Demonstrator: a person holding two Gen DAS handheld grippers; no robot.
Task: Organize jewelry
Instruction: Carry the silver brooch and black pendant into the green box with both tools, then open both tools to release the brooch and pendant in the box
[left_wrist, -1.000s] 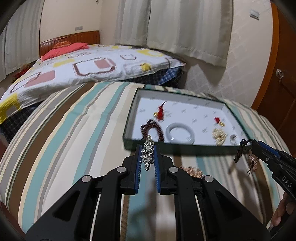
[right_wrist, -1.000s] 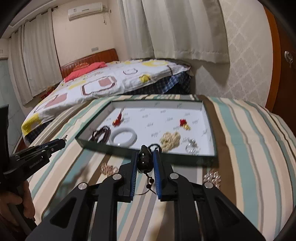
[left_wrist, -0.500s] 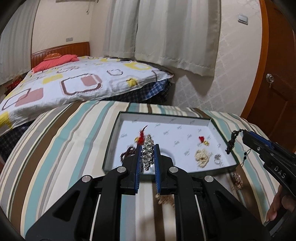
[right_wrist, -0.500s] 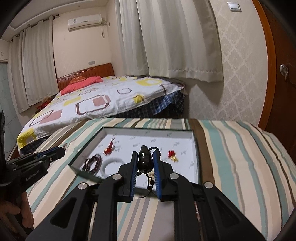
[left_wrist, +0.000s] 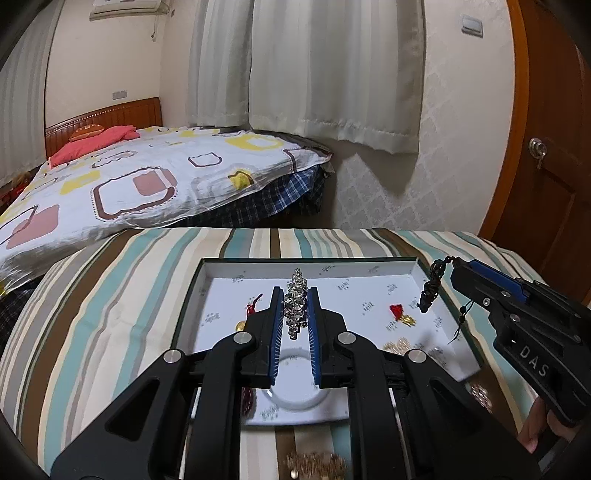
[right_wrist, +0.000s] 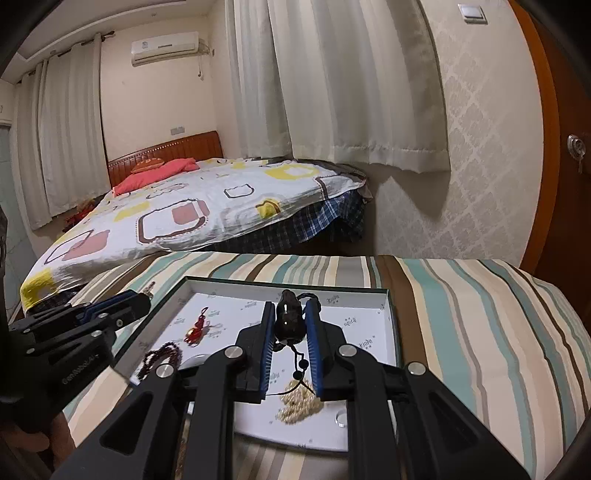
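A shallow white-lined tray (left_wrist: 369, 263) with a dark rim (right_wrist: 288, 282) lies on the striped bed cover. My left gripper (left_wrist: 295, 295) is shut on a silver rhinestone piece (left_wrist: 296, 300) and holds it over the tray's left half. My right gripper (right_wrist: 291, 314) is shut on a dark pendant (right_wrist: 290, 319) with a black beaded cord (right_wrist: 301, 363), over the tray's right half; it shows in the left wrist view (left_wrist: 452, 271) too. In the tray lie a white bangle (left_wrist: 295, 395), a red tassel charm (right_wrist: 197, 328), dark red beads (right_wrist: 162, 356), a pearl pile (right_wrist: 299, 404) and a red-gold charm (left_wrist: 400, 314).
A gold-coloured piece (left_wrist: 314, 465) lies on the striped cover in front of the tray, another (left_wrist: 480, 393) by its right front corner. Behind stands a bed with a patterned quilt (left_wrist: 147, 177), curtains (left_wrist: 325, 66) and a wooden door (left_wrist: 554, 147) at the right.
Both grippers have moved forward and higher, from in front of the tray to over it, each still holding its piece. The tray sits lower and closer in both views.
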